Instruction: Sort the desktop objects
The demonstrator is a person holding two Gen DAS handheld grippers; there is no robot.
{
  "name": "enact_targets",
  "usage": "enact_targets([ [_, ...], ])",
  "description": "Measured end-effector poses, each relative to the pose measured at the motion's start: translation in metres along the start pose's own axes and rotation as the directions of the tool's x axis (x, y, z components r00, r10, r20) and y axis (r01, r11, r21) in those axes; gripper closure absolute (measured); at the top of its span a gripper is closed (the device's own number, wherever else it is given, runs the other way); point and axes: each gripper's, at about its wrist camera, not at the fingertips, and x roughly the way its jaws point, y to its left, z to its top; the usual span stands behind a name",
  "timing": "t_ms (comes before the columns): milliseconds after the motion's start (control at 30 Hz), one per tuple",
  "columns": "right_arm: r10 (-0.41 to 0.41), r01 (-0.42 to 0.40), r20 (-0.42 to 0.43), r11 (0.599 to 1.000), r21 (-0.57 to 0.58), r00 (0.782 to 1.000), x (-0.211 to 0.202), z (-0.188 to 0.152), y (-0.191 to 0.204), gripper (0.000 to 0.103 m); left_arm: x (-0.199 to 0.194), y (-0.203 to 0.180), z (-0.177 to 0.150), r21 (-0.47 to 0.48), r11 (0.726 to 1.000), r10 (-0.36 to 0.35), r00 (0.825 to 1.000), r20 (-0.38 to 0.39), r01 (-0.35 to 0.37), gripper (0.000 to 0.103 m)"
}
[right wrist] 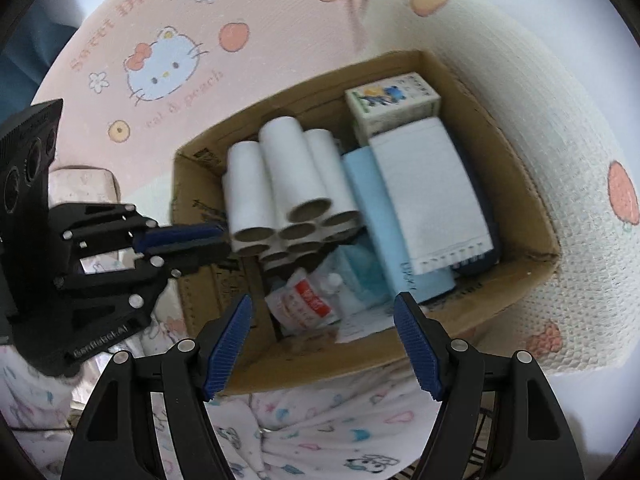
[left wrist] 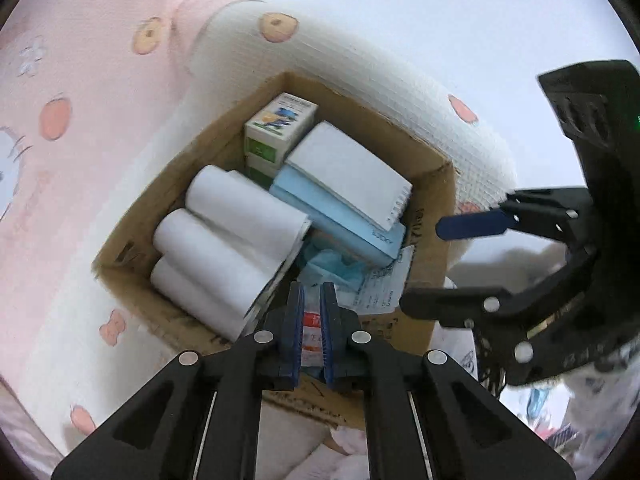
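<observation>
Left gripper [left wrist: 311, 334]: nearest of all, hanging over the near rim of the brown cardboard box [left wrist: 430, 216]; its blue pads are drawn almost together with nothing pinched between them. The red-printed packet seen through the slit lies down in the box, as the right wrist view shows.
Right gripper [right wrist: 326, 346]: also above the near rim of the box, jaws standing wide and empty.
Risk, the two grippers: both crowd the same near edge of the box, close beside each other; a reach by either one could knock the other.
White plastic sachet with red print [right wrist: 306, 304]: flat on the box floor just inside the near wall, beside a small clear bottle [right wrist: 334, 286]. Risk: it is thin and slack, so pads may slide off it or catch the loose white paper slip [left wrist: 380, 288] instead.
Bundle of white paper rolls with brown cardboard cores [right wrist: 280, 184]: mid-box, left of the sachet. Risk: loosely stacked, it could tumble if nudged.
White-covered spiral notebook [left wrist: 352, 174] on a pale blue flat box [left wrist: 340, 220]: mid-box, leaning. Risk: a tug on the lower one would slide the notebook off.
Small white and green printed carton [left wrist: 280, 120]: far corner of the box, wedged; hard to reach without scraping the wall.
</observation>
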Motion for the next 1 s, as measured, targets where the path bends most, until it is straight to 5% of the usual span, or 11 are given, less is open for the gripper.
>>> enact_targets([
  [100,-0.016,0.016,0.035,1.0,-0.009,0.999,-0.006,-0.004,0.018,0.031,-0.016,-0.002,-0.009,-0.025,0.999,0.045,0.998,0.045,-0.044,0.082],
  [267,-0.09,0.092,0.097,0.996,-0.014,0.991,-0.019,-0.016,0.044,0.03,-0.032,0.008,-0.028,-0.145,0.984,0.118,0.991,0.069,-0.107,0.037],
  [500,-0.092,0.091,0.141,0.996,0.012,0.986,-0.039,-0.027,0.055,0.025,-0.056,0.011,-0.04,-0.19,0.979,0.09,0.994,0.062,-0.077,0.028],
  [700,-0.245,0.248,0.199,0.969,0.006,0.949,-0.062,-0.036,0.068,0.023,-0.069,-0.002,-0.047,-0.181,0.975,0.144,0.988,0.053,-0.132,0.028],
  [1000,-0.341,0.353,0.227,0.936,-0.013,0.912,-0.077,-0.059,0.091,0.02,-0.1,-0.015,-0.058,-0.172,0.957,0.251,0.964,0.091,-0.233,0.028],
])
